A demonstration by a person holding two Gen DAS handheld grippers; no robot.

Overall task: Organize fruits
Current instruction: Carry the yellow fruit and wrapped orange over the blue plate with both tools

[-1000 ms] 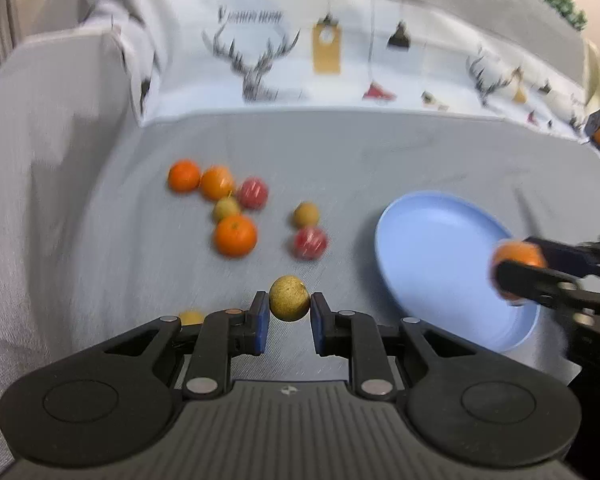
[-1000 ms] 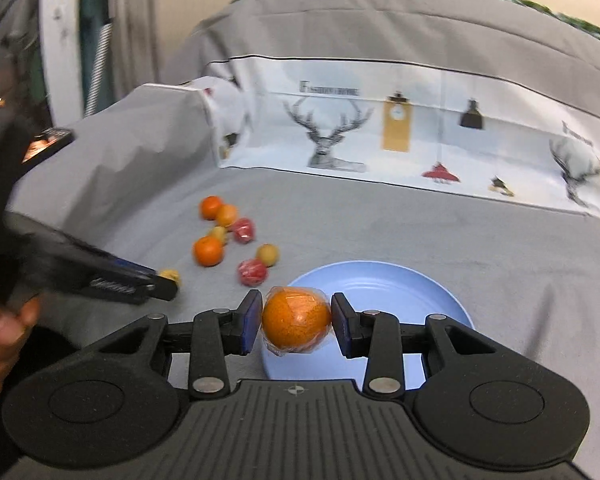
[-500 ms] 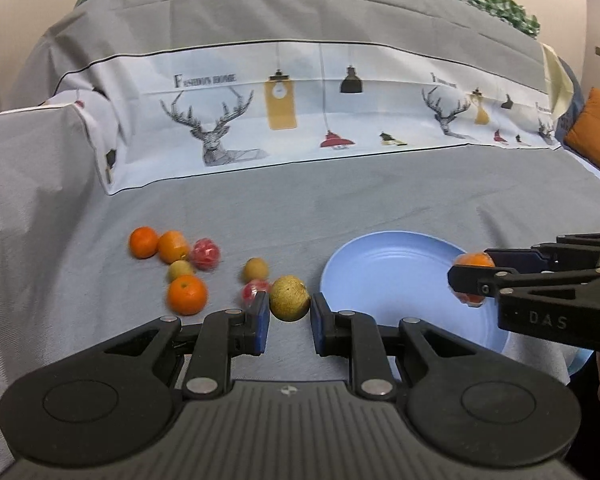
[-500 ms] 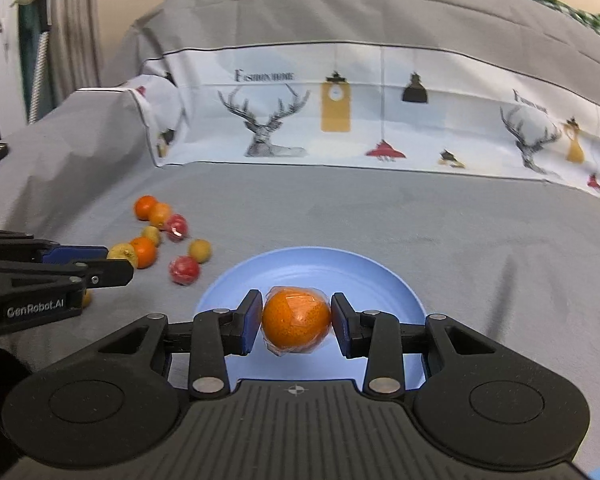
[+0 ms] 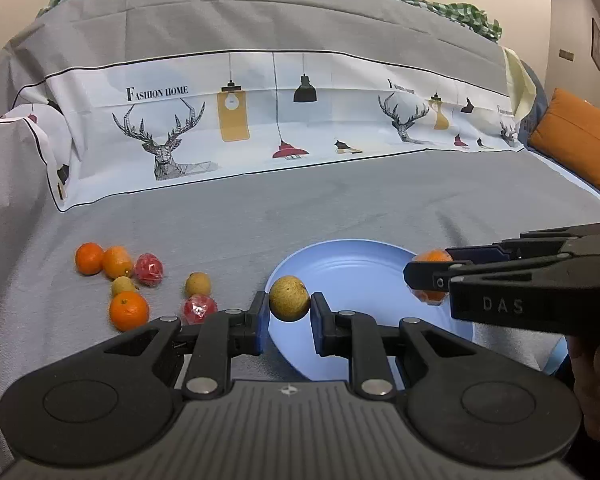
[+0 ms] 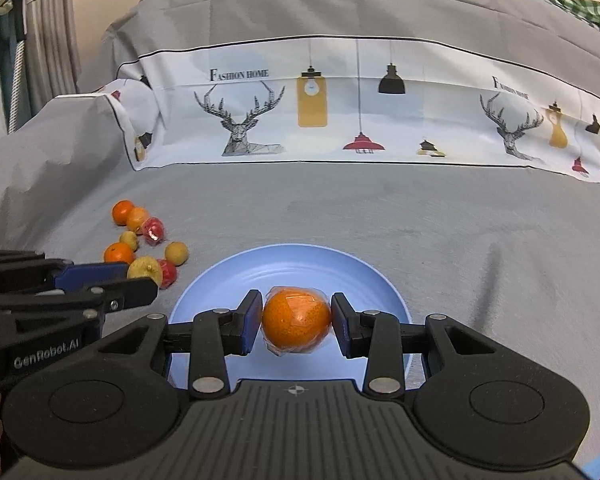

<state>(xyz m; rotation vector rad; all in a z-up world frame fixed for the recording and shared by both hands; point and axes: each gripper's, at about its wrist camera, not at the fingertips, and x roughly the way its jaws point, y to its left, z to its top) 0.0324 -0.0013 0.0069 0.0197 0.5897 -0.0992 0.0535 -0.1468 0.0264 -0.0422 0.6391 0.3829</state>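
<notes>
Through the left wrist view, your left gripper (image 5: pixel 289 312) is pinching a small yellow-brown fruit (image 5: pixel 289 298) between its fingers (image 5: pixel 259 320), over the 9 o'clock rim of the blue plate (image 5: pixel 364 276). Loose fruits (image 5: pixel 128 310) are lying on the grey sofa cover (image 5: pixel 340 200) at 10 o'clock.

Through the right wrist view, your right gripper (image 6: pixel 296 322) is clamping a plastic-wrapped orange (image 6: pixel 296 320), its fingers closed against both sides, above the plate's middle. The left gripper is sitting at 9 o'clock.
</notes>
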